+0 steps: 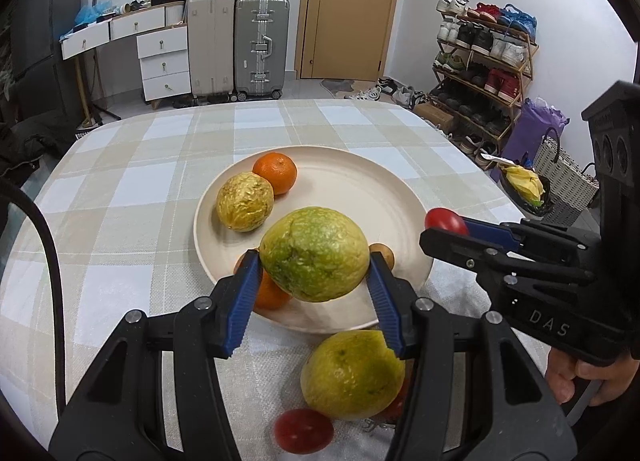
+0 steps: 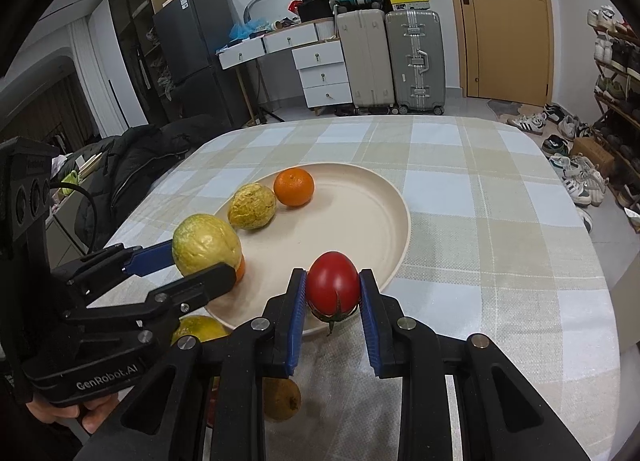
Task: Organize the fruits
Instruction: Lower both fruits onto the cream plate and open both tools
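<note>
two grips going at my end: left gripper pinching a green fruit, right gripper squeezing a tomato over the plate.

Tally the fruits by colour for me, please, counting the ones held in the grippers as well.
Yellow-green: 3 - held green fruit, wrinkled yellow fruit, loose green fruit
Orange: 2 - far orange, near orange
Red: 2 - held tomato, loose tomato; a third may be hidden
Brown: 1 - brown fruit
Total: 8
</note>
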Demonstrator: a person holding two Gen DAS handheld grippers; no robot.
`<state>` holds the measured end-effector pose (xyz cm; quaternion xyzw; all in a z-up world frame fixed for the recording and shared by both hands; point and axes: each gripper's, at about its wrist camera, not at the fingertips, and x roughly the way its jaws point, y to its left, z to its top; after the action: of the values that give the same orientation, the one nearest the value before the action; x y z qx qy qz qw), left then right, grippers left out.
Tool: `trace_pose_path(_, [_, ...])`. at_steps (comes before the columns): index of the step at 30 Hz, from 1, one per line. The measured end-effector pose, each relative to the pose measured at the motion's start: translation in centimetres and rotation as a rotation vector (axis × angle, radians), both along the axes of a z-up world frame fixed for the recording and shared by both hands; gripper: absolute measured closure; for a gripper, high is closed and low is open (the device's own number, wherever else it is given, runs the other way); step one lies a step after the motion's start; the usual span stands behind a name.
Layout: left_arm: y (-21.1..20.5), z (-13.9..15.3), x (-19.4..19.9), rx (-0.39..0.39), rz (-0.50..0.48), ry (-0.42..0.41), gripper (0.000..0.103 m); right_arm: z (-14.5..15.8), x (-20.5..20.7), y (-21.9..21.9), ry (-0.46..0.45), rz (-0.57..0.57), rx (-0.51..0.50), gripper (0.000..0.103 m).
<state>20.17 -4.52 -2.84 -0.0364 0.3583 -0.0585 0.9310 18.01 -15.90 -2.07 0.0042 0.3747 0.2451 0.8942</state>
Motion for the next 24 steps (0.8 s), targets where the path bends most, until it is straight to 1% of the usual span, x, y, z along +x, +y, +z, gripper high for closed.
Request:
trace_pose_path(9, [-0.7,-0.9,1.2,0.019,-0.009,0.013,0.052,-0.3,0.6,0.2,0.007,0.002,-0.007,0.077])
trace_pose_path(24, [-1.6,-1.1,1.9,0.068,-0.006,0.001,0.052,-0.9,1.4,0.2,0.028,0.003,-0.005,0.077])
